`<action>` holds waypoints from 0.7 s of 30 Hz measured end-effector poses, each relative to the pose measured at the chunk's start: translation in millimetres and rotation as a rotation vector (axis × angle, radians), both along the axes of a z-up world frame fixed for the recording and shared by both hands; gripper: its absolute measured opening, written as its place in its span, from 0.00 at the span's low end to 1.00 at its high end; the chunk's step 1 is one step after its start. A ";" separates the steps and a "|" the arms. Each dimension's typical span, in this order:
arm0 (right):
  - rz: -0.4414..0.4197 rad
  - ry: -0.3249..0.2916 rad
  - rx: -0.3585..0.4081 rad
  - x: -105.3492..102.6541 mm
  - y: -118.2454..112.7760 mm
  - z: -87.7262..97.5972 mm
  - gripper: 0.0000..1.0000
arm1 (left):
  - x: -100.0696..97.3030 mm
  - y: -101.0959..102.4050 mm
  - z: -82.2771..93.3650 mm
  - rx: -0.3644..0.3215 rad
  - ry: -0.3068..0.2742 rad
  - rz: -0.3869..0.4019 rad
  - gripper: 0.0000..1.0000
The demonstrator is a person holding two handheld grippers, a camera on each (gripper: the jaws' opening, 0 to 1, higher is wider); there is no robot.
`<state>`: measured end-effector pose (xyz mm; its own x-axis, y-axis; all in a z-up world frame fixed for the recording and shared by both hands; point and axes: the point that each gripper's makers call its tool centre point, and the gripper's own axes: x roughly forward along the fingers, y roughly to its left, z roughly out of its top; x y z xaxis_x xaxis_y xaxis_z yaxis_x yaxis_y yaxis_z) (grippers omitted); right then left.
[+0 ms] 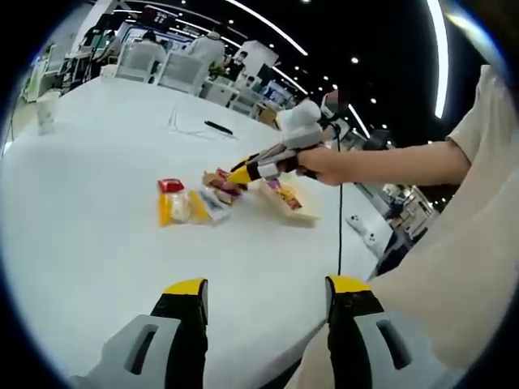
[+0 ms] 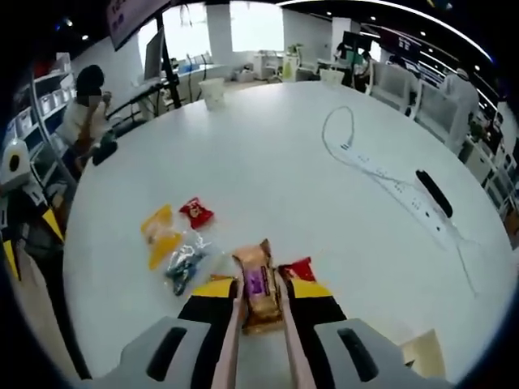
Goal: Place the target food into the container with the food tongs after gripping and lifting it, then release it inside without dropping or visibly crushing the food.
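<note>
Gripping a brown snack packet [image 2: 258, 288] on the white table [image 2: 308, 178]: right tongs [image 2: 258, 312]; left tongs [image 1: 268, 296] wide.

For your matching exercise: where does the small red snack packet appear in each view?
Left gripper view: red packet left of centre, atop the yellow packet.
Right gripper view: red packet left of centre, beside the yellow packet.
Shared landmark: the black pen.

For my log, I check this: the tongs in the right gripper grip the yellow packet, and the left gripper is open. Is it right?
Not quite: in the right gripper view the tongs grip the brown packet; the yellow packet lies apart on the table. The left gripper is open.
</note>
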<state>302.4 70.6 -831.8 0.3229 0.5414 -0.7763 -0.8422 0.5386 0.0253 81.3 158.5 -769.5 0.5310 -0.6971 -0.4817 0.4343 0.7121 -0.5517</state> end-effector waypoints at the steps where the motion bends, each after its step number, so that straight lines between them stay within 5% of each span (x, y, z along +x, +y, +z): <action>1: -0.001 0.001 0.001 0.1 -0.2 -0.5 0.24 | 0.1 0.2 -0.1 -0.001 0.000 0.000 0.58; 21: 0.026 0.010 -0.007 -1.9 -0.2 -8.9 0.24 | 4.3 -3.8 -2.4 -0.002 0.009 -0.017 0.58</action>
<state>300.6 70.3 -840.7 0.3007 0.5441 -0.7832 -0.8557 0.5166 0.0303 85.7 154.7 -772.0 0.5150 -0.7067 -0.4851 0.4413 0.7038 -0.5567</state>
